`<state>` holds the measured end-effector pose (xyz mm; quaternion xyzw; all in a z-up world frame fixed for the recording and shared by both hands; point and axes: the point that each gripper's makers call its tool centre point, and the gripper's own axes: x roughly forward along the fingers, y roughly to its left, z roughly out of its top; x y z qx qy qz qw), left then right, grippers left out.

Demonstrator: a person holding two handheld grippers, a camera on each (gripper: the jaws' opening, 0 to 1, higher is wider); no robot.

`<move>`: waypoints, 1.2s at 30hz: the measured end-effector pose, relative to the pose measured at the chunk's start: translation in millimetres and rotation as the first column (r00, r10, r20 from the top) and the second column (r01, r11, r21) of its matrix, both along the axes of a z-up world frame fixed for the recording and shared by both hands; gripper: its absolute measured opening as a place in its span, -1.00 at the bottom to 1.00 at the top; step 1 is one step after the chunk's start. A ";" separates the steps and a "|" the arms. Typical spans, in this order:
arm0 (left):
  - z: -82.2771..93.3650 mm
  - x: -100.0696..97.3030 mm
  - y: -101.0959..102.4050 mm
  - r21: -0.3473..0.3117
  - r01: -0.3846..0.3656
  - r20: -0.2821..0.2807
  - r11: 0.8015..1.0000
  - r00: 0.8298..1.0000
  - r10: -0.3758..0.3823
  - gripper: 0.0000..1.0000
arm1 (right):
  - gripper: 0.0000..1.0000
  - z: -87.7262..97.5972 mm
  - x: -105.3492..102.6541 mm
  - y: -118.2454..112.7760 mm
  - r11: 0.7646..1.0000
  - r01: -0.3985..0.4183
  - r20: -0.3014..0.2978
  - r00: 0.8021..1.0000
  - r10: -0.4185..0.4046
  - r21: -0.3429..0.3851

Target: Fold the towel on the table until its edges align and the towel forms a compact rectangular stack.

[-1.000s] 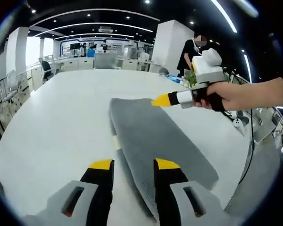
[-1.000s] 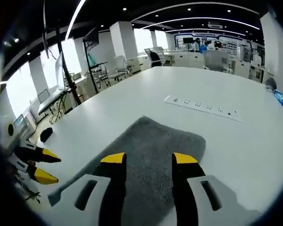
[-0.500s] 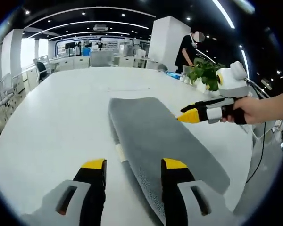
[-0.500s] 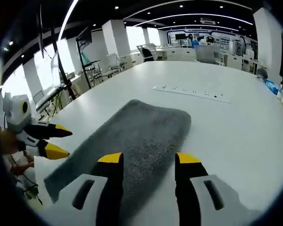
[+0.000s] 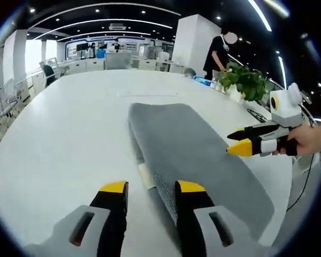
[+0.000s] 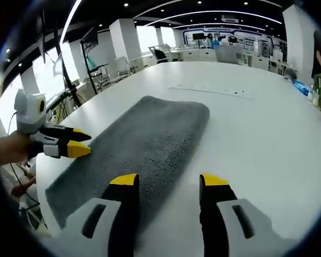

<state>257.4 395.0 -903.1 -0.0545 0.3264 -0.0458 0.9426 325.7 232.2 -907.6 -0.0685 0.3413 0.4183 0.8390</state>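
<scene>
So, from my left gripper (image 5: 148,186) view the jaws are spread apart with nothing between them, hovering over the white table (image 5: 64,134). At about 7 o'clock in that view it's just bare tabletop; the grey towel (image 5: 190,144) starts right by my right-hand jaw tip and runs as a long folded strip up toward 12 o'clock, lying flat on the table. A small pale tag sticks out from its near long edge at roughly 6 o'clock. Over at 3 o'clock my right gripper (image 5: 239,142) comes in, held in my hand (image 5: 310,140), its yellow tips a little apart and empty, right at the towel's far long edge. A potted plant (image 5: 245,80) sits up around 2 o'clock. Switching to the right gripper (image 6: 168,181) view: at 9 o'clock my left gripper (image 6: 77,143) pokes in beside the towel's (image 6: 139,139) edge, tips slightly parted. The towel stretches from about 7 o'clock up to 12, and my own right jaws stand open at 6 o'clock, the left tip over the towel's near end, the right tip over the bare table (image 6: 257,139).
</scene>
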 end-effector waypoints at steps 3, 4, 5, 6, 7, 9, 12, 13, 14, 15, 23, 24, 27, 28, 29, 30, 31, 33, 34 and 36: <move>-2.9 3.4 0.1 -0.021 -0.005 0.004 1.000 1.000 0.005 -0.35 | -0.27 -7.2 -2.2 -1.3 1.000 0.022 -0.033 0.999 -0.022 0.000; -4.9 4.3 -0.6 -0.024 -0.002 0.002 1.000 1.000 0.002 -0.37 | -0.30 -8.4 -1.8 -1.0 1.000 0.021 -0.036 0.999 -0.021 0.002; -7.4 5.1 -1.5 -0.024 0.003 -0.003 1.000 1.000 -0.003 -0.38 | -0.36 -9.9 -3.0 0.1 1.000 0.024 -0.049 0.999 -0.023 0.010; -8.8 5.6 -1.9 -0.025 0.004 -0.004 1.000 1.000 -0.004 -0.39 | -0.42 -10.5 -4.5 1.0 1.000 0.026 -0.061 0.998 -0.025 0.016; -10.6 6.2 -2.4 -0.031 0.004 -0.007 1.000 1.000 -0.004 -0.40 | -0.49 -11.0 -6.5 2.9 0.999 0.024 -0.072 0.997 -0.022 0.027; -11.7 7.5 -4.6 -0.046 0.005 -0.004 0.999 1.000 -0.005 -0.45 | -0.58 -12.5 -8.5 4.5 0.999 0.031 -0.086 0.996 -0.028 0.032; -13.1 8.9 -6.8 -0.061 0.000 -0.003 0.998 1.000 0.000 -0.49 | -0.70 -13.5 -10.3 7.4 0.998 0.046 -0.106 0.994 -0.041 0.041; -13.1 9.3 -7.3 -0.068 -0.003 -0.001 0.998 1.000 0.003 -0.51 | -0.73 -13.0 -10.7 8.7 0.998 0.044 -0.105 0.994 -0.039 0.045; -13.7 10.0 -8.0 -0.076 -0.007 0.004 0.997 1.000 0.007 -0.53 | -0.76 -13.1 -10.2 9.0 0.998 0.045 -0.104 0.994 -0.040 0.045; -13.9 10.6 -8.0 -0.077 -0.009 0.008 0.997 1.000 0.010 -0.55 | -0.79 -13.2 -9.6 8.6 0.998 0.051 -0.105 0.993 -0.046 0.045; -15.7 15.3 -14.8 -0.066 -0.039 0.029 0.997 0.999 0.041 -0.70 | -0.91 -12.1 -6.8 5.0 0.997 0.057 -0.102 0.993 -0.052 0.051; -14.6 16.8 -17.5 -0.026 -0.021 0.025 0.999 0.999 0.022 -0.71 | -0.92 -10.7 -7.5 3.9 0.997 0.058 -0.100 0.994 -0.053 0.051; -13.7 20.5 -26.0 -0.012 -0.004 0.019 1.000 1.000 0.004 -0.74 | -0.92 -8.9 -6.6 -4.1 0.997 0.067 -0.095 0.994 -0.062 0.047; -14.5 22.0 -29.1 -0.015 -0.001 0.017 1.000 1.000 0.001 -0.74 | -0.92 -9.2 -5.2 -8.6 0.996 0.072 -0.093 0.993 -0.068 0.046; -14.0 22.2 -30.9 -0.018 0.000 0.017 1.000 1.000 0.000 -0.74 | -0.92 -9.1 -4.2 -11.9 0.996 0.075 -0.091 0.993 -0.070 0.045; -14.3 23.4 -35.3 -0.023 0.003 0.017 1.000 1.000 -0.002 -0.74 | -0.92 -9.7 -2.5 -15.3 0.996 0.078 -0.091 0.993 -0.074 0.044; -14.1 24.3 -39.4 -0.023 0.008 0.017 1.000 1.000 -0.008 -0.74 | -0.92 -9.7 -0.6 -20.6 0.996 0.083 -0.090 0.993 -0.079 0.041; -14.0 25.9 -50.1 -0.020 0.028 0.015 0.999 0.999 -0.028 -0.75 | -0.93 -9.8 1.9 -30.4 0.995 0.092 -0.083 0.993 -0.089 0.035; -14.1 26.7 -55.2 -0.019 0.038 0.014 0.999 0.999 -0.038 -0.75 | -0.93 -10.2 3.5 -32.9 0.995 0.095 -0.083 0.992 -0.092 0.034; -14.1 28.5 -66.3 -0.020 0.055 0.014 0.998 0.998 -0.055 -0.75 | -0.93 -10.9 6.7 -43.7 0.994 0.103 -0.076 0.992 -0.100 0.028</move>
